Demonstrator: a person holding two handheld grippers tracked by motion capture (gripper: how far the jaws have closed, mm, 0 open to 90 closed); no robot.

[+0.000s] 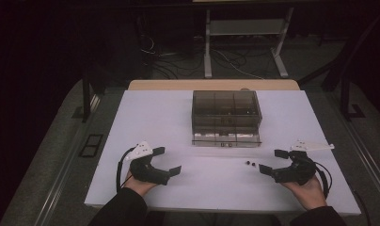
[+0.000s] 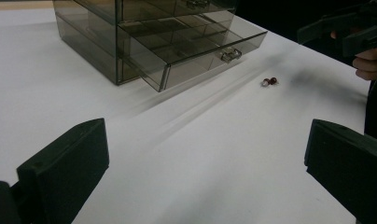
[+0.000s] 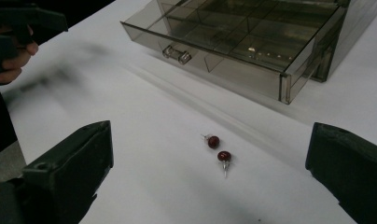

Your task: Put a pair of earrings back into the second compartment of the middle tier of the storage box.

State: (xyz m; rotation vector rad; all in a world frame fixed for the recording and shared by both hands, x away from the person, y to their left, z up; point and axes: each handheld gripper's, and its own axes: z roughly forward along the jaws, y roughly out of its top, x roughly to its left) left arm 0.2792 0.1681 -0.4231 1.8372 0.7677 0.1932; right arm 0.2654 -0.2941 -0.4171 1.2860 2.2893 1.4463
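A smoky clear plastic drawer box (image 1: 226, 111) stands on the white table (image 1: 155, 117), its lowest drawer (image 1: 226, 138) pulled out toward me, with small compartments inside (image 3: 252, 32). Two dark red stud earrings (image 3: 219, 150) lie on the table in front of it, small in the high view (image 1: 250, 164) and in the left gripper view (image 2: 269, 82). My right gripper (image 1: 273, 161) is open beside them, jaws wide apart with nothing between. My left gripper (image 1: 167, 161) is open at the near left, empty too.
The drawer has a small clear handle (image 2: 230, 55) on its front. Beyond the table's far edge lie cables and a metal stand's legs (image 1: 244, 52) on the dark floor. Bare white surface lies between the two grippers.
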